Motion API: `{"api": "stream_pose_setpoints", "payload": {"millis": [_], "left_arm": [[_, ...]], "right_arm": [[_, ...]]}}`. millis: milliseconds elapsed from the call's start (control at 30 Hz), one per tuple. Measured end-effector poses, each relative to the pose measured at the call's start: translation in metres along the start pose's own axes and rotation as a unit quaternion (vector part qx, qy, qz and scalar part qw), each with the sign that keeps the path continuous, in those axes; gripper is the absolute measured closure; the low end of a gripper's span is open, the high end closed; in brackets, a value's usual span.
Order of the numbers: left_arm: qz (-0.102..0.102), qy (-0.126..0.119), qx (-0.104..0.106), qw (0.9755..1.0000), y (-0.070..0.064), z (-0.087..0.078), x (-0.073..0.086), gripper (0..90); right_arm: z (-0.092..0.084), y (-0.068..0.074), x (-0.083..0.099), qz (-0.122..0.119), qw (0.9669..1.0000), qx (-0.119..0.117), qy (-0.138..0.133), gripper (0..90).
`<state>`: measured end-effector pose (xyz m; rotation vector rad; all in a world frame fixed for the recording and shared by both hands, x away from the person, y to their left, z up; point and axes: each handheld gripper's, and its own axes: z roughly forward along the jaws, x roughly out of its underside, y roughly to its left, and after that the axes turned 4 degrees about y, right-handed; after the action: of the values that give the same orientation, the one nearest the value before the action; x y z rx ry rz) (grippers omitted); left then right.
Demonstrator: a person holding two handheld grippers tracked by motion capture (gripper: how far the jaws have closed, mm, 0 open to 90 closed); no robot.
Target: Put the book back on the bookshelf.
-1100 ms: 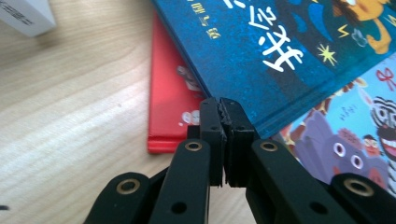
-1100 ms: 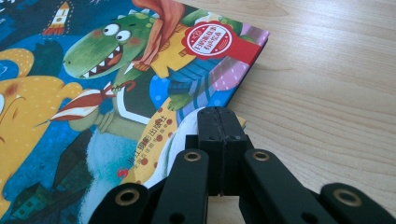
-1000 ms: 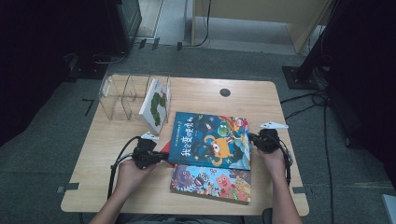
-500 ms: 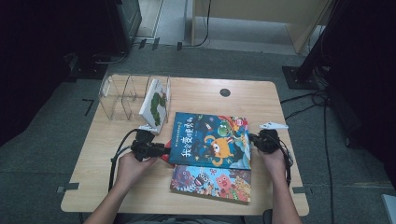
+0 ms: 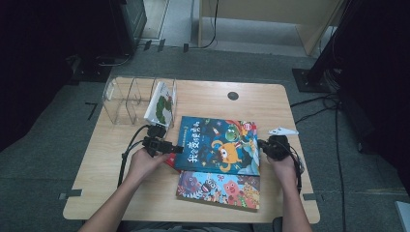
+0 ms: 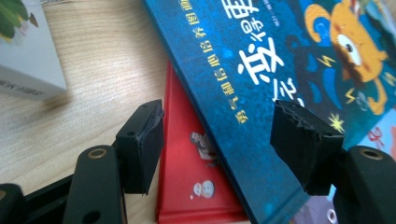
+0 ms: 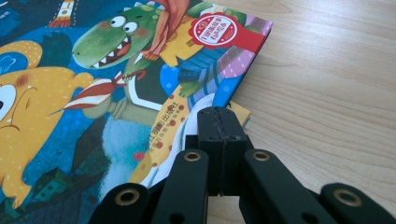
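My left gripper (image 6: 217,144) has just been opening; its jaws stand apart around the spine edge of the blue hardcover picture book (image 6: 261,93) without pressing it. That book lies flat mid-table on a red book (image 6: 196,182). My right gripper (image 7: 218,122) is clenched with nothing between its jaws, at the book's right edge. A clear plastic divider rack (image 5: 128,99) stands behind, holding a white book (image 5: 162,104).
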<state>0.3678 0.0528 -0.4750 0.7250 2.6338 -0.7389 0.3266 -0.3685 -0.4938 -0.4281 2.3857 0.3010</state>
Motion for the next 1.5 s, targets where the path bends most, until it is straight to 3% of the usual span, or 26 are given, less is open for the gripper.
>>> {"api": "stream_pose_setpoints", "payload": {"millis": [133, 267, 633, 733, 933, 1100, 1200, 1333, 1500], "left_arm": [[0.003, -0.004, -0.006, 1.0, -0.003, 0.002, -0.004, 36.5], [0.0, 0.005, 0.009, 0.9999, -0.001, 0.007, -0.011, 37.1], [-0.026, 0.007, 0.007, 0.9996, 0.002, 0.017, -0.017, 35.5], [-0.035, 0.02, 0.01, 0.9991, 0.004, 0.02, -0.018, 35.5], [-0.033, 0.019, 0.006, 0.9993, 0.002, 0.023, -0.019, 35.0], [-0.038, 0.029, 0.001, 0.9989, 0.001, 0.02, -0.02, 36.6], [-0.028, 0.036, -0.017, 0.9988, -0.003, 0.017, -0.022, 37.5], [-0.027, 0.021, -0.008, 0.9994, -0.007, 0.002, -0.025, 42.1], [-0.026, 0.021, 0.005, 0.9995, -0.013, -0.016, -0.031, 45.1]], "right_arm": [[-0.001, 0.001, 0.001, 0.001, 1.0, -0.002, 0.001, 90.0], [-0.001, 0.001, 0.002, 0.002, 1.0, -0.001, 0.003, 90.0], [-0.002, 0.002, 0.003, -0.001, 1.0, -0.001, 0.005, 90.0], [-0.001, 0.002, 0.003, -0.001, 1.0, 0.0, 0.005, 90.0], [0.001, 0.005, 0.002, -0.003, 0.9999, -0.011, 0.002, 90.0], [0.001, 0.006, 0.002, -0.002, 0.9998, -0.02, 0.003, 90.0], [0.001, 0.006, 0.003, 0.001, 0.9997, -0.025, 0.002, 90.0], [0.0, 0.005, 0.004, -0.005, 0.9996, -0.026, 0.006, 90.0], [0.0, 0.006, 0.004, -0.006, 0.9996, -0.028, 0.007, 90.0]]}}
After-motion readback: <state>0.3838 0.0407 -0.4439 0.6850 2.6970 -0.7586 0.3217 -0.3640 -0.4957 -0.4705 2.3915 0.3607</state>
